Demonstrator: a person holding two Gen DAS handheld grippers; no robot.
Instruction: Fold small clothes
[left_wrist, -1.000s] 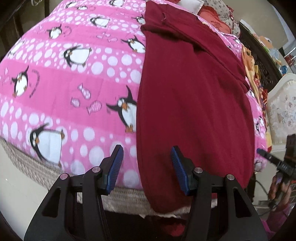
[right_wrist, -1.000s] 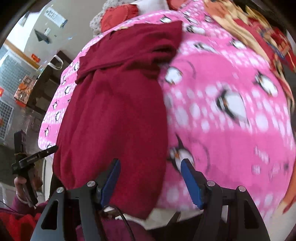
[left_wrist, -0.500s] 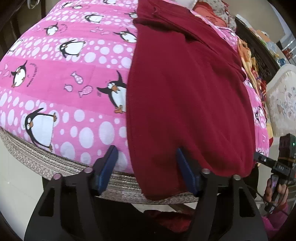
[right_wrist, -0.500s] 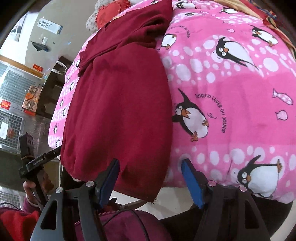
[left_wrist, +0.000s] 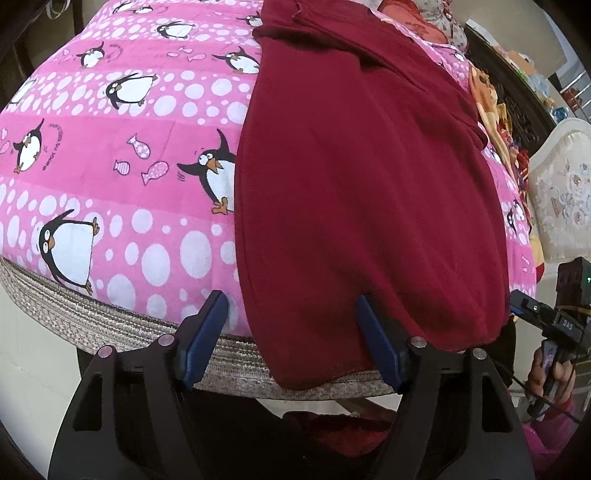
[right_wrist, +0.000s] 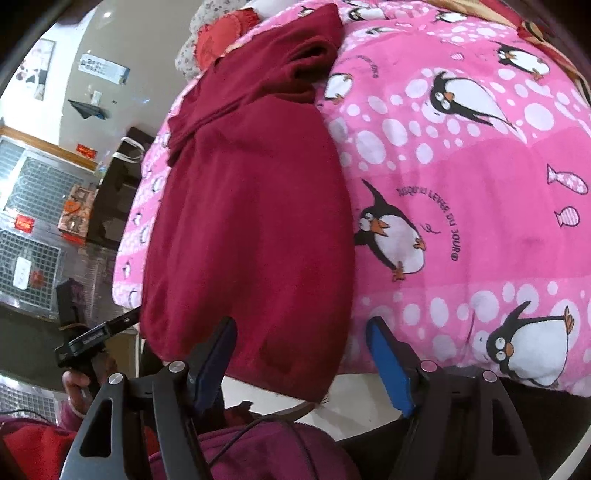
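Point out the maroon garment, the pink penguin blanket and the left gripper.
maroon garment (left_wrist: 362, 206), left wrist view, middle of its body.
pink penguin blanket (left_wrist: 122, 147), left wrist view, bare patch.
left gripper (left_wrist: 291, 336), left wrist view, between fingertips.

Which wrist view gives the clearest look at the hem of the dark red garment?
The left wrist view: the dark red garment fills the frame and its whole hem hangs over the bed edge between that gripper's open jaws. The right wrist view shows the same garment off to the left, with its hem partly hidden behind one finger.
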